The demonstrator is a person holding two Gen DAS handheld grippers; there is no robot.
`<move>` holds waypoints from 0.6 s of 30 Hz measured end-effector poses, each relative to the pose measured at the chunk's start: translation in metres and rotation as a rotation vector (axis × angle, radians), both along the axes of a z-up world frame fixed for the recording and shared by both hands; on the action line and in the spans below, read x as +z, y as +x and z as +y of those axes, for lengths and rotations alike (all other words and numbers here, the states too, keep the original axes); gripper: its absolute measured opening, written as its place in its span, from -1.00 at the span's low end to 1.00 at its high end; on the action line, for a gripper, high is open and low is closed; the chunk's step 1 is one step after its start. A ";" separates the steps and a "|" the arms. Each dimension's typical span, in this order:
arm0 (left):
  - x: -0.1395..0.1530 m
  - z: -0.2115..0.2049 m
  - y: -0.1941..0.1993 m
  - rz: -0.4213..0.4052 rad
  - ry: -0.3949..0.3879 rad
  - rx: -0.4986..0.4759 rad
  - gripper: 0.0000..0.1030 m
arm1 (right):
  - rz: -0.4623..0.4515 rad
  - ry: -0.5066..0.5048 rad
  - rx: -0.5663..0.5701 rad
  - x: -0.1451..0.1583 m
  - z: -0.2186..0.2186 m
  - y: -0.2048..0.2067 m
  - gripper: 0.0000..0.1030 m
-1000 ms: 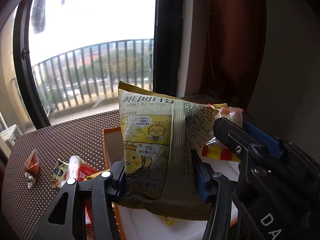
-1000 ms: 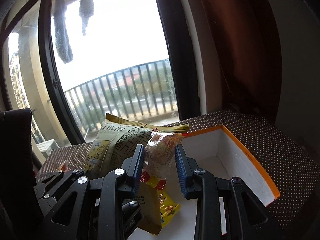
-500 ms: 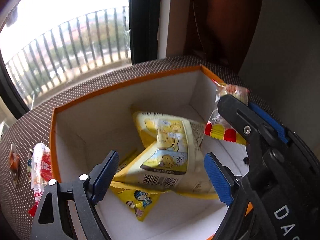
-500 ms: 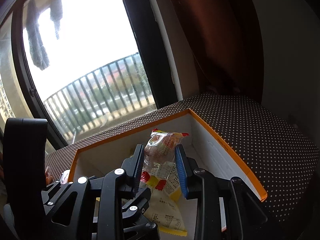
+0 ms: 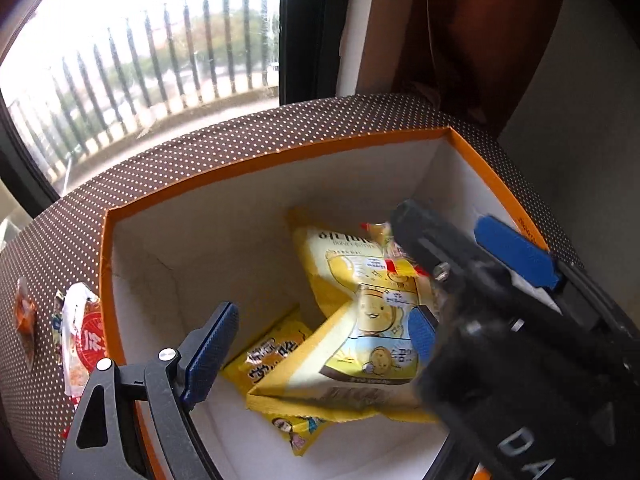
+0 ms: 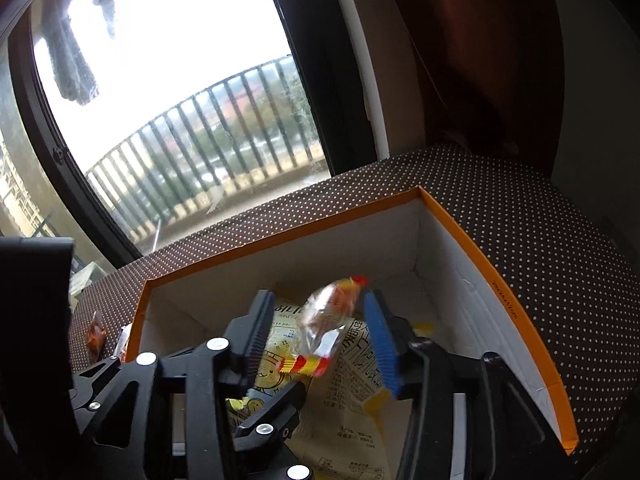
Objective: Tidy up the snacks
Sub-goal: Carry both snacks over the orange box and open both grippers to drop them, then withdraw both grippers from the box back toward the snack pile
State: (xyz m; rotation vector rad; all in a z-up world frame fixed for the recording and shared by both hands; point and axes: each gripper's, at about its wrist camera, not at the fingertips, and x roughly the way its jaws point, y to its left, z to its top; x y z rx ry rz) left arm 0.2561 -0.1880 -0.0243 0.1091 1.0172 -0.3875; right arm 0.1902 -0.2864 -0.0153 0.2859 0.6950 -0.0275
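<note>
Dotted brown tabletop (image 6: 520, 216), orange box (image 6: 496, 276): left hand-held gripper (image 5: 316, 344) released; right hand-held gripper (image 6: 316, 340) opening, clear packet (image 6: 328, 320) loose between.

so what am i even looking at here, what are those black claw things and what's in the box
Those black claws are two hand-held grippers a person carries, one per hand; each has a camera looking along its fingers, giving the two pictures. The left gripper is open over an orange-rimmed box on a dotted brown cloth, above a yellow honey butter chip bag lying inside. The right gripper is opening, with a small clear red-and-yellow snack packet between its fingers, apparently dropping into the box. A few more small snacks lie outside the box on the cloth.
</note>
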 end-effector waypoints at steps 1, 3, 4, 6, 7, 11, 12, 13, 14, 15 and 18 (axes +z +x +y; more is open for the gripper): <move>-0.001 0.000 0.000 -0.007 0.002 0.001 0.72 | 0.010 0.016 -0.003 -0.002 -0.001 0.003 0.47; -0.002 -0.003 -0.001 -0.011 0.010 -0.003 0.72 | 0.038 0.023 0.002 -0.006 0.001 0.005 0.53; -0.002 -0.004 -0.001 -0.012 0.013 -0.006 0.72 | 0.055 0.020 0.009 -0.007 0.002 0.007 0.55; 0.001 -0.005 -0.006 -0.016 0.017 -0.012 0.72 | 0.060 0.022 0.009 -0.009 0.003 0.006 0.59; 0.001 -0.005 -0.007 -0.022 0.020 -0.018 0.72 | 0.058 0.024 0.004 -0.009 0.003 0.003 0.62; 0.008 -0.001 -0.021 -0.058 0.030 -0.029 0.72 | 0.059 0.036 0.001 -0.011 0.009 -0.005 0.64; 0.008 0.000 -0.022 -0.069 0.028 -0.027 0.72 | 0.060 0.036 0.003 -0.010 0.010 -0.008 0.64; 0.010 0.002 -0.026 -0.084 0.025 -0.026 0.72 | 0.060 0.034 0.005 -0.009 0.012 -0.011 0.64; 0.010 0.003 -0.027 -0.099 0.018 -0.025 0.72 | 0.058 0.027 0.005 -0.007 0.013 -0.015 0.64; 0.011 0.004 -0.030 -0.109 0.010 -0.022 0.72 | 0.052 0.018 0.002 -0.005 0.015 -0.019 0.64; 0.015 0.009 -0.040 -0.126 -0.020 -0.019 0.72 | 0.029 -0.012 -0.009 0.001 0.021 -0.029 0.64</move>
